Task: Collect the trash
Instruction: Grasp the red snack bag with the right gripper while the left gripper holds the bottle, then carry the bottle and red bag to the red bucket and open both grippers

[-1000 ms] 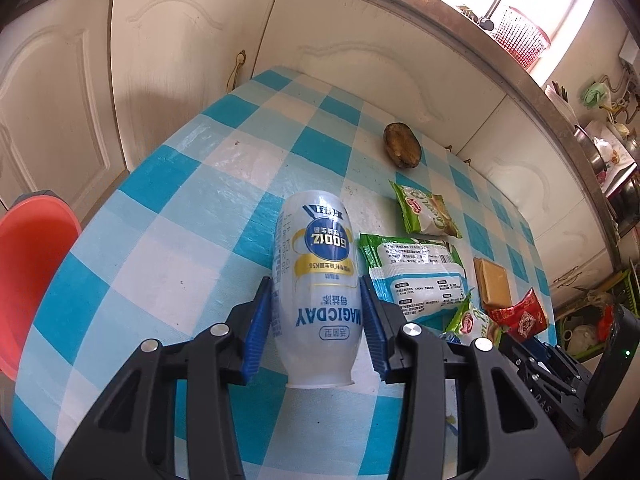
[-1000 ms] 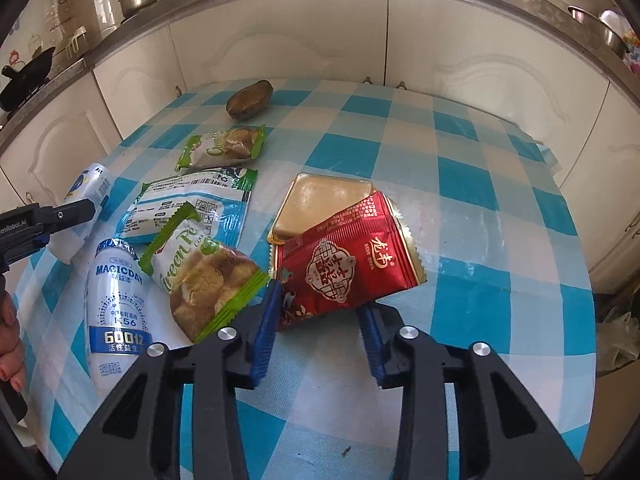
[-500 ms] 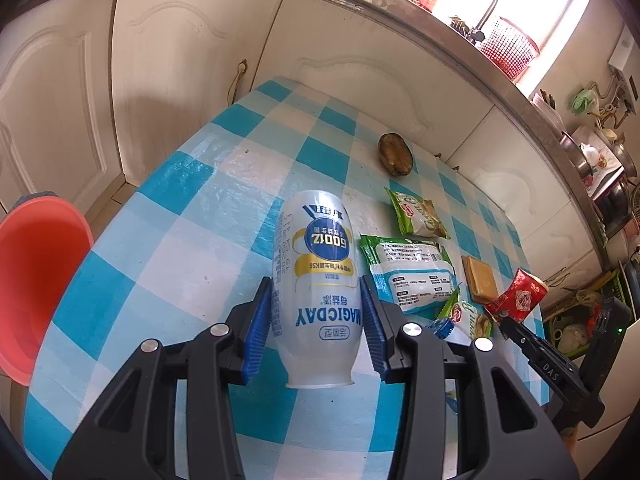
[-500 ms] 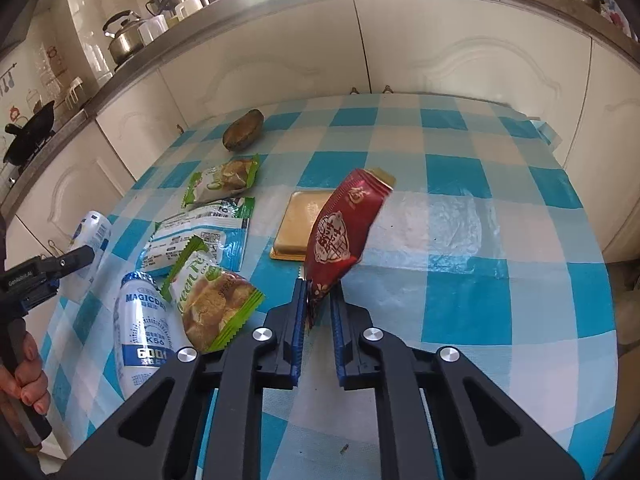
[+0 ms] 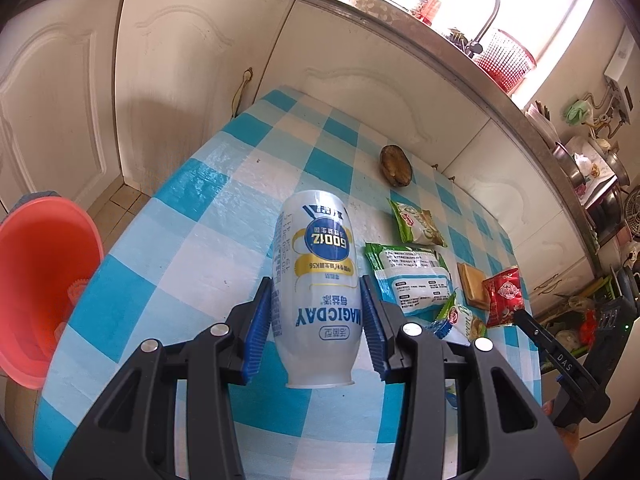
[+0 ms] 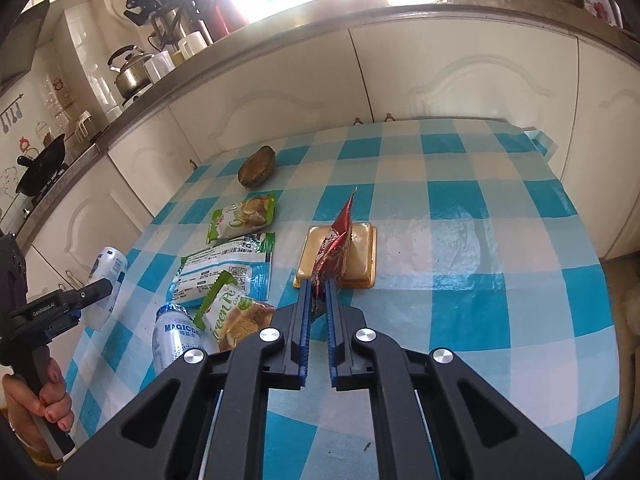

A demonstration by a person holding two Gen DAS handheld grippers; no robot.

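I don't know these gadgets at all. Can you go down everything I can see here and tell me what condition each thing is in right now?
left gripper: clamped on a bottle
white bottle: held, lifted off the table
right gripper: shut on a wrapper
red wrapper: pinched, hanging upward, off the table
second white bottle: lying on the table
green snack packets: lying flat
tan tray: flat on the table
orange bin: open, beside the table

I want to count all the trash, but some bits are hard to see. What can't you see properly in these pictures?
- Second bottle, right wrist view: its lower end is hidden by the right gripper.
- Orange bin, left wrist view: cut off by the picture's left edge; the small things inside are too blurred to name.
- Red wrapper, right wrist view: seen edge-on, so its print can't be read.
- Held bottle, left wrist view: the left gripper covers its sides.
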